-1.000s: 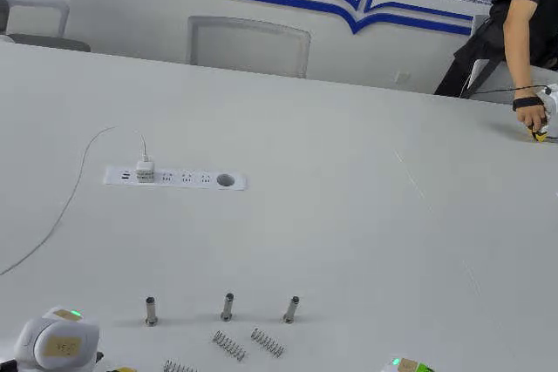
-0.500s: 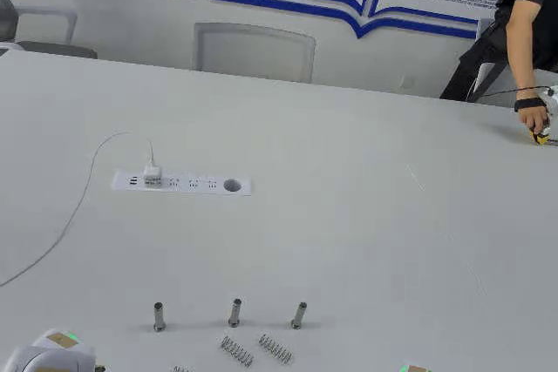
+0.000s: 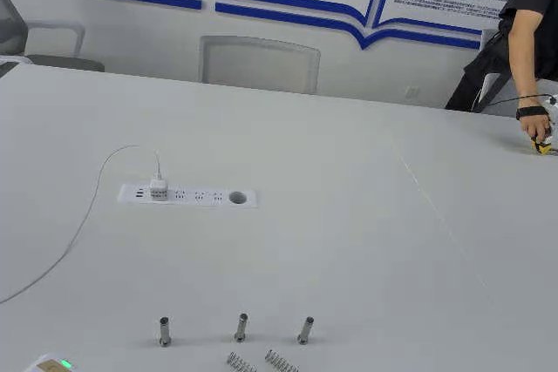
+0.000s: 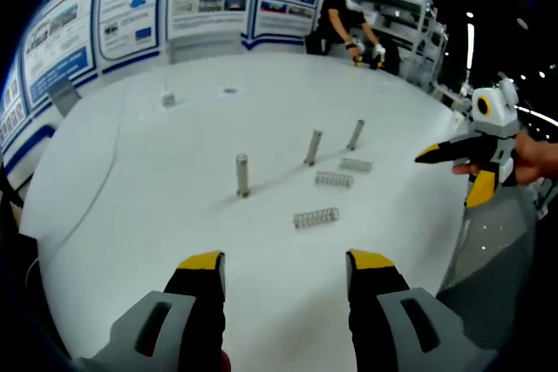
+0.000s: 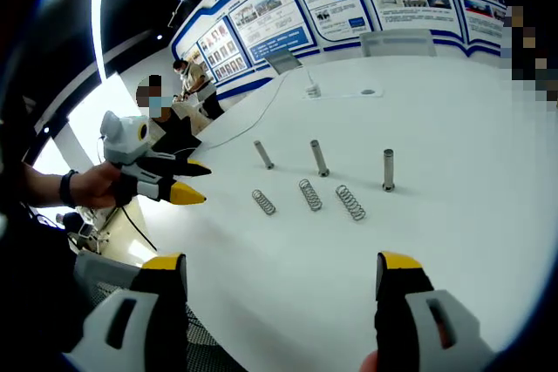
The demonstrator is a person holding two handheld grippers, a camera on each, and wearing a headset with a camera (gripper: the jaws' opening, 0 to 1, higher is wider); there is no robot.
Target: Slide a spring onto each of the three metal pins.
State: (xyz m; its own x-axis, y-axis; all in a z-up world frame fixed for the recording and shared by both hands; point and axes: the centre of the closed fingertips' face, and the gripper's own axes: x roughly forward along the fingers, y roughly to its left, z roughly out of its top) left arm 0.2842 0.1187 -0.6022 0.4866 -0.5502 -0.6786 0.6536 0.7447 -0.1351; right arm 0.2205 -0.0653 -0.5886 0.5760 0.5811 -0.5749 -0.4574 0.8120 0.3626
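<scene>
Nothing on the white tabletop (image 3: 349, 215) has shifted over the last second. The headset has merely tipped upward, so the pins and springs sit lower in the head view than before.

Toward the left edge, a thin white cable (image 3: 74, 233) runs to a white charger (image 3: 158, 187). It is plugged into a white power strip (image 3: 187, 195) set flush in the surface.

Close to the near edge, three short silver metal pins stand upright in a row, well apart from one another. They are the left pin (image 3: 164, 331), the middle pin (image 3: 241, 327) and the right pin (image 3: 305, 330), all bare. Between that row and the near edge, three small coiled wire springs lie on their sides. They are the left spring (image 4: 316, 217), the middle spring (image 3: 235, 361) and the right spring (image 3: 279, 361), none touching a pin.

The left gripper (image 4: 286, 263) is held low by the near edge, left of the pins. Its yellow-tipped fingers (image 4: 200, 263) are spread wide with nothing between them and point toward the left pin. The right gripper (image 5: 281, 263) hangs by the near edge to the right of the springs, its fingers (image 5: 397, 260) likewise wide apart and empty.

Beyond the far edge stands a pale grey chair (image 3: 259, 63). At the far right corner, a person in a black top (image 3: 532, 6) reaches a hand (image 3: 534, 124) down to the tabletop.
</scene>
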